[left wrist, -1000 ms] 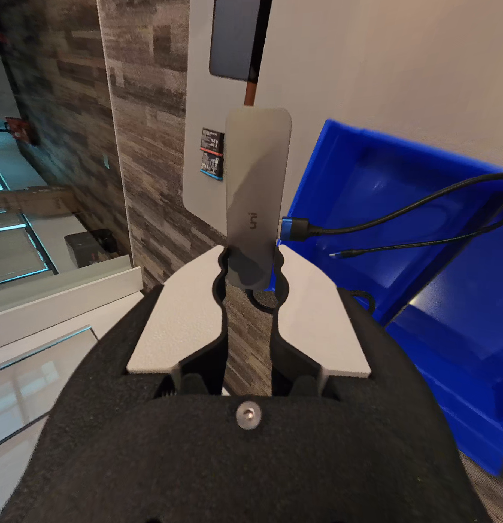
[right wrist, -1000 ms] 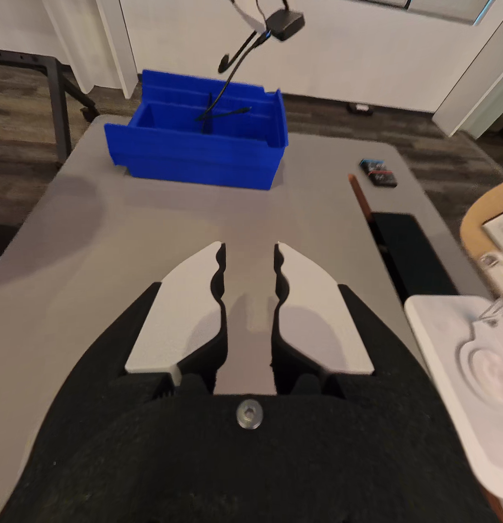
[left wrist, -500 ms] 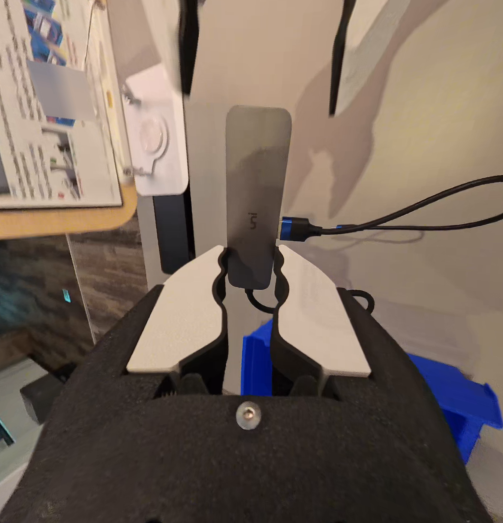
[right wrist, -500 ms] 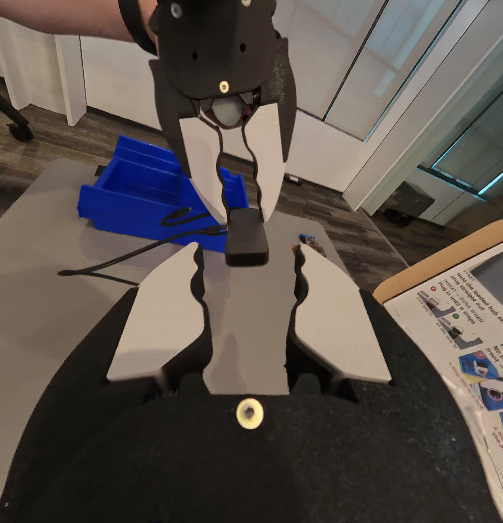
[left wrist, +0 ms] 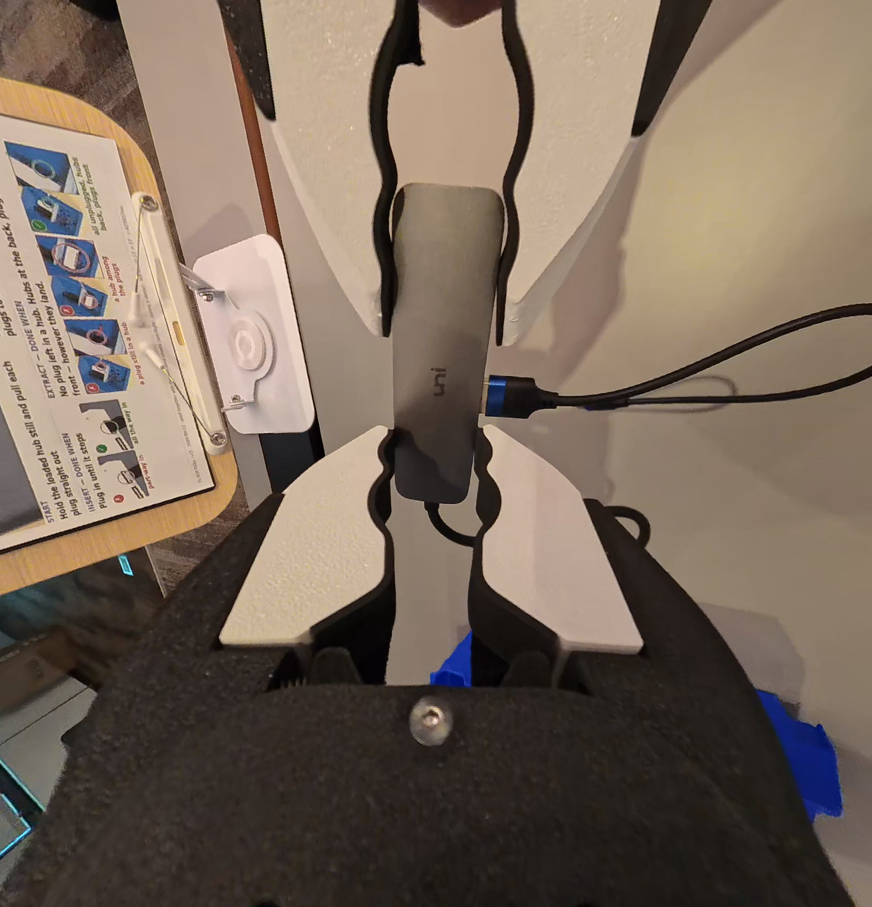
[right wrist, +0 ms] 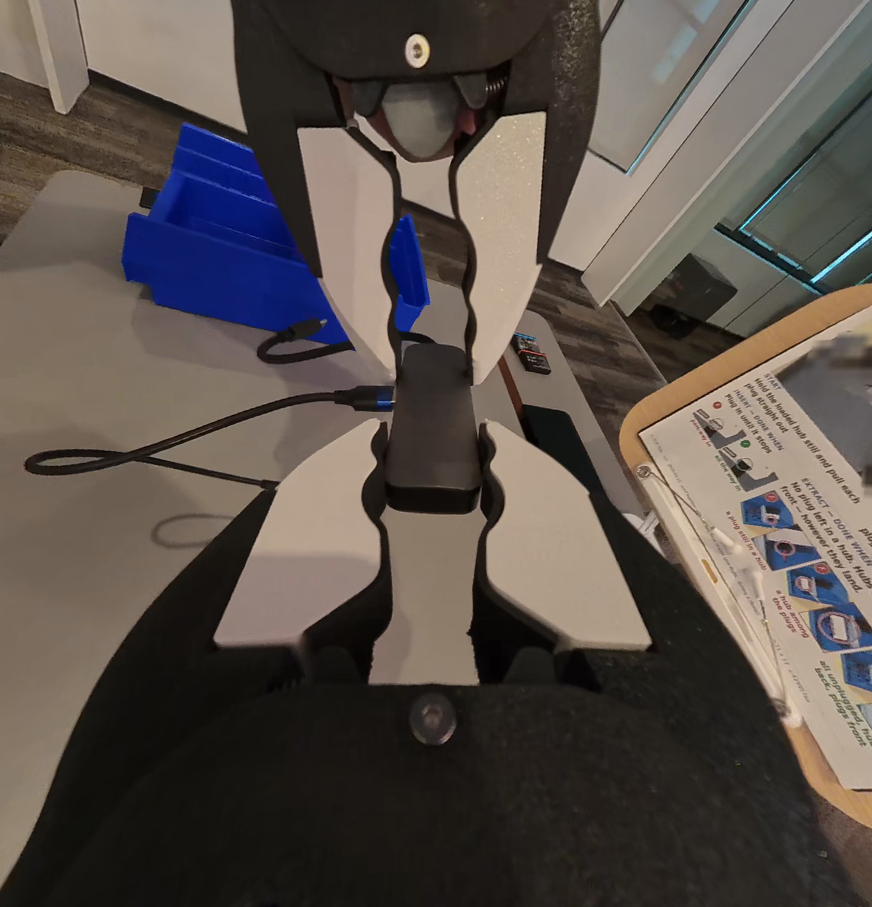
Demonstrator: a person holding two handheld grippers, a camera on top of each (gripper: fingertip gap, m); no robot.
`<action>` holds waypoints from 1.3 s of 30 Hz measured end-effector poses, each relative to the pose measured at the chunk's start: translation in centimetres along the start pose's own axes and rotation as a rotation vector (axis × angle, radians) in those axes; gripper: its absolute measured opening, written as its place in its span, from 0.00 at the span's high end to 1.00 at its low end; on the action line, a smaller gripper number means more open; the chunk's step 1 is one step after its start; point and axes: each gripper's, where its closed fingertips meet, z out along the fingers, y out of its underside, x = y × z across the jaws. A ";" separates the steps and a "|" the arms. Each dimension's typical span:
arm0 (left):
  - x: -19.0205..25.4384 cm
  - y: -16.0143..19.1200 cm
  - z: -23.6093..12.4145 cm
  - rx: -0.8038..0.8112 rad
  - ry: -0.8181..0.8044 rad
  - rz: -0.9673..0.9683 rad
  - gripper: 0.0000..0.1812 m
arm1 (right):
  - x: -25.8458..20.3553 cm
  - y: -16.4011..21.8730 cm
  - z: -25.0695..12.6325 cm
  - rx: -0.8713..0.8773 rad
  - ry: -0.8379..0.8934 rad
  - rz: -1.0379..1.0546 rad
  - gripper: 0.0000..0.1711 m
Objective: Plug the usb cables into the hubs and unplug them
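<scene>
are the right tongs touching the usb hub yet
Cannot tell. In the right wrist view the right tongs bracket the grey usb hub closely on both sides, but neither view shows contact or a gap plainly. The left tongs hold its other end.

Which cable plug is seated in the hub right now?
The blue-collared plug, pushed into the side of the hub. The plain black plug lies loose on the table beside the blue bin.

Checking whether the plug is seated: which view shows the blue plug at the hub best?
The left wrist view: the blue plug meets the hub side-on, unobstructed. The right wrist view shows the plug smaller and darker beside the hub's shadowed edge.
</scene>
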 end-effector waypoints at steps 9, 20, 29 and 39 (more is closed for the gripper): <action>0.0 -2.3 0.4 0.062 0.022 -0.020 0.83 | 0.2 0.3 -1.7 0.043 0.015 0.041 0.78; -0.6 -3.2 1.3 0.378 -0.008 -0.304 0.77 | 0.7 1.4 -3.3 0.201 -0.014 0.246 0.79; 1.6 -2.4 4.8 0.780 0.019 -0.643 0.82 | -0.1 5.9 -2.3 0.026 -0.106 0.287 0.79; 3.9 -6.2 8.8 1.158 0.060 -0.697 0.74 | -1.1 2.6 -2.7 -0.045 -0.240 0.244 0.79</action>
